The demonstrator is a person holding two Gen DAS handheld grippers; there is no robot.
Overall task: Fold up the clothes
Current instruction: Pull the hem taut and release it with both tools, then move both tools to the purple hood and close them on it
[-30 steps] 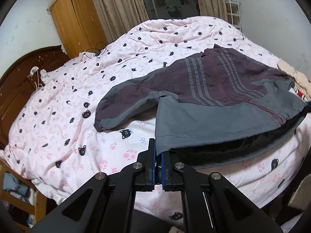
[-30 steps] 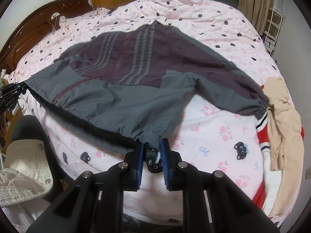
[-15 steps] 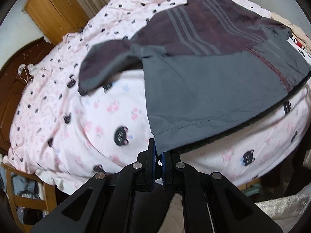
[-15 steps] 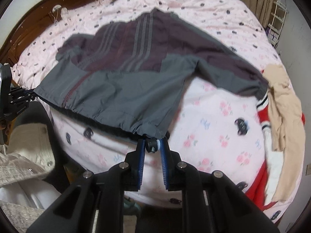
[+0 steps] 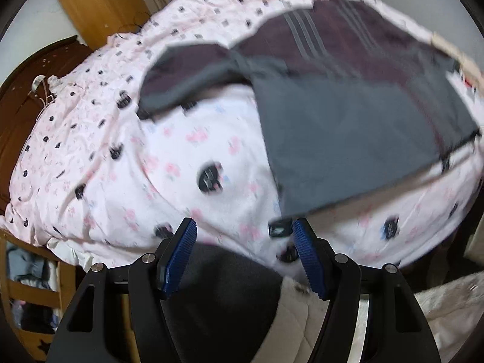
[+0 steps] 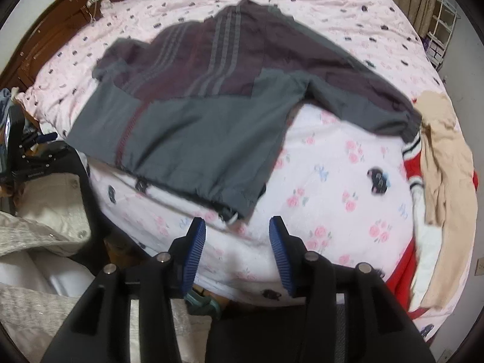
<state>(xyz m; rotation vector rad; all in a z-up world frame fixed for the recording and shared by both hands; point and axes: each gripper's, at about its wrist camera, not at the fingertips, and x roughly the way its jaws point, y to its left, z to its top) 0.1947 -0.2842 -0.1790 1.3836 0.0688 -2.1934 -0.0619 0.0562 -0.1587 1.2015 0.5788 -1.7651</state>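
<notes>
Jacket (image 6: pixel 193 115) now lies spread flat on the bed (image 6: pixel 332 181), since you've let go of the hem corners you were pinching, so your left gripper (image 5: pixel 243 254) and right gripper (image 6: pixel 237 248) are both opening with nothing between them, ready for a first fold.

Jacket (image 6: pixel 193 139) spread on the bed (image 6: pixel 332 187)

A pile of clothes (image 6: pixel 444 163) lies right of it; the headboard (image 6: pixel 57 33) stands behind, at left.

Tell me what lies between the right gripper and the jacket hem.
Only bare pink quilt, seen in the right wrist view. The right gripper, jaws opening, holds nothing; the jacket hem and its cord end lie just beyond the fingertips.
</notes>
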